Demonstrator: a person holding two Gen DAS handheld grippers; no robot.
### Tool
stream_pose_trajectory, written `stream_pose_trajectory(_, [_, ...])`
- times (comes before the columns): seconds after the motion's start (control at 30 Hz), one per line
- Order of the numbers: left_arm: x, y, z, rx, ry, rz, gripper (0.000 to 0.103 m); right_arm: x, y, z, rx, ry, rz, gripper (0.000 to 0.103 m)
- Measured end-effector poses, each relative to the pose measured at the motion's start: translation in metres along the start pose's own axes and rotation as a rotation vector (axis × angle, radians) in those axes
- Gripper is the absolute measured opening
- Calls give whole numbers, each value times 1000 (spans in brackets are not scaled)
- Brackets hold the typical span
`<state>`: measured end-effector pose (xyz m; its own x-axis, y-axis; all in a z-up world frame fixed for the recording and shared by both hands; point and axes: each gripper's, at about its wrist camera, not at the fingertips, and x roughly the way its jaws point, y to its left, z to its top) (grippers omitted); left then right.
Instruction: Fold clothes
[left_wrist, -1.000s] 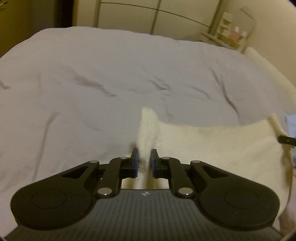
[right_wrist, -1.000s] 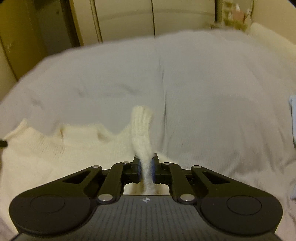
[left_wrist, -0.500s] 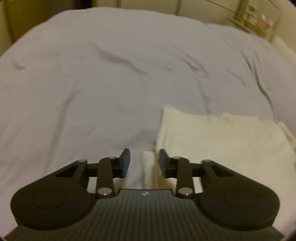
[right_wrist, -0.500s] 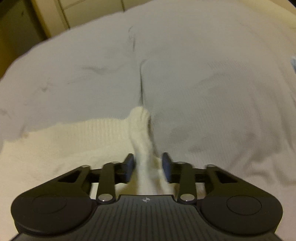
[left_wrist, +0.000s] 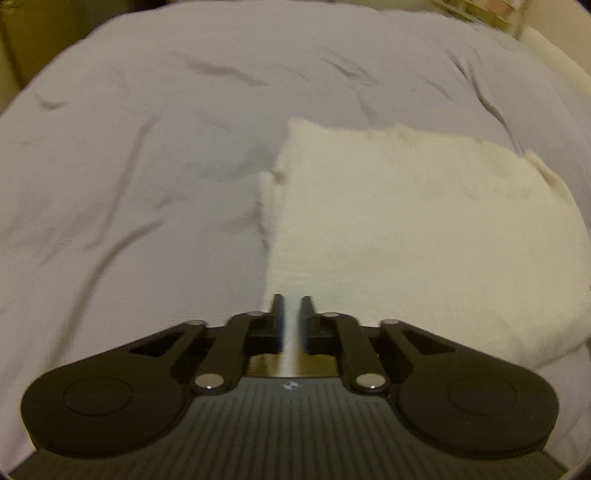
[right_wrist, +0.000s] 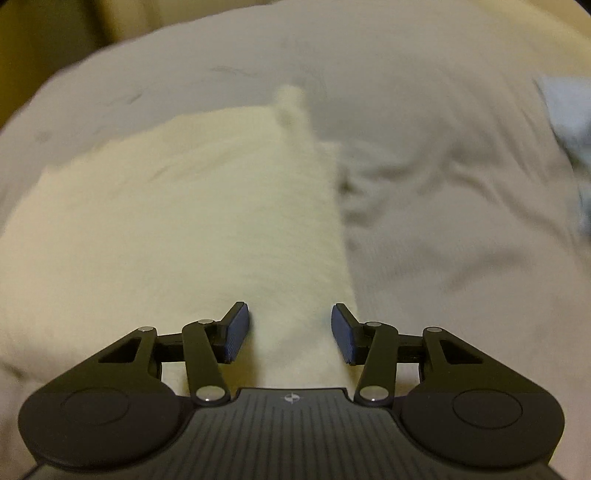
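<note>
On the near part of the bed (left_wrist: 147, 155): cream knit sweater (left_wrist: 424, 229), lying as a flat rectangular block, a sleeve end (right_wrist: 291, 107) poking out at its far right corner. Left gripper (left_wrist: 292, 306) over the near left edge, jaws nearly closed, nothing visibly held. Right gripper (right_wrist: 291, 328) over the right edge, jaws wide, empty. Any further fold: pinch both layers squarely, keeping edges aligned.

A wide bed covered in a pale grey-lilac duvet (left_wrist: 155, 155) fills almost all of both views, its cloth creased in long shallow folds. Beyond its far edge in the left wrist view stands a dim yellowish wall (left_wrist: 22, 44) at the left and a blurred shelf (left_wrist: 480, 9) at the top right. The light is warm and low.
</note>
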<state>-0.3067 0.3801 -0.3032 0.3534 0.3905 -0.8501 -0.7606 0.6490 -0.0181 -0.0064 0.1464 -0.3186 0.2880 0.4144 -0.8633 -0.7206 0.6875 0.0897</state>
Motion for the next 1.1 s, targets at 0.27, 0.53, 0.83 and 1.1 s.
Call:
stream_pose_trajectory(0.27, [-10, -25, -24, -45, 91, 173, 16, -5, 5, -17, -24, 5, 52, 50])
stream_pose_trajectory(0.53, [-108, -72, -38, -77, 98, 207, 16, -48, 10, -13, 9, 32, 89, 64])
stream_pose_trajectory(0.83, [-223, -121, -68, -54, 26, 185, 26, -173, 7, -49, 25, -11, 166, 83])
stream_pose_trajectory(1.1, [-282, -141, -82, -37, -26, 165, 33, -244, 0, -63, 19, -48, 202, 88])
